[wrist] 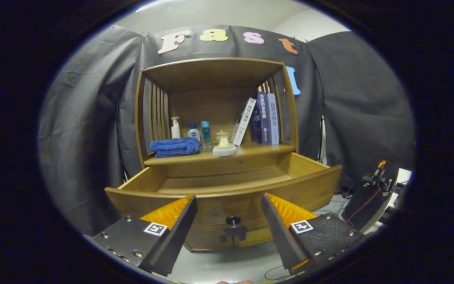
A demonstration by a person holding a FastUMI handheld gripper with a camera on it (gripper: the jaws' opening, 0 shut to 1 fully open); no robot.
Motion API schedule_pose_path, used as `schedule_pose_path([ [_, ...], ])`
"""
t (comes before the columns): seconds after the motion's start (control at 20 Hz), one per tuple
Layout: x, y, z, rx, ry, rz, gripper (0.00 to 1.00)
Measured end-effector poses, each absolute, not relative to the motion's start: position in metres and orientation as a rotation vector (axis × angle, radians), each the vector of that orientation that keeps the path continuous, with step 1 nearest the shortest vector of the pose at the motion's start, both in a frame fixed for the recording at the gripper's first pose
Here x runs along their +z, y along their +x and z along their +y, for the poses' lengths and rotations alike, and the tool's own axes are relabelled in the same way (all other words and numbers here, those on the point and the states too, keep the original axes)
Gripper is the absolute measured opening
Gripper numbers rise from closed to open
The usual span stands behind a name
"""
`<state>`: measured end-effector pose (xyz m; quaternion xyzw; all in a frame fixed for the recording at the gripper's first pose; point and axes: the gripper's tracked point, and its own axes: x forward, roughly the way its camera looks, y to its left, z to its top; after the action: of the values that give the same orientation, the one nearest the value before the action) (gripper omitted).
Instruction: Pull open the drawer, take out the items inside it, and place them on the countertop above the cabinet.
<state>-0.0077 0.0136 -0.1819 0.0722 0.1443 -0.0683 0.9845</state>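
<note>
Fingers (229, 221) spread wide, gripping nothing, flanking the small black knob (233, 221) on the pulled-out wooden drawer (227, 199) just ahead. Drawer's visible inside bare; long axis crosswise. Beyond and above, surface (250, 152) carrying folded blue towel (175, 146), bottles, books.

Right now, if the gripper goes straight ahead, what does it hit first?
Likely the drawer front, near its dark knob, which sits between the open jaws of the gripper. Depth is unclear.
</note>
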Motion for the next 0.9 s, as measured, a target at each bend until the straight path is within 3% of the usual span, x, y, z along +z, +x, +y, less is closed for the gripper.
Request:
schedule_pose_path([
  [0.9,-0.228,0.021,0.032,-0.045,0.198,0.359,0.98],
])
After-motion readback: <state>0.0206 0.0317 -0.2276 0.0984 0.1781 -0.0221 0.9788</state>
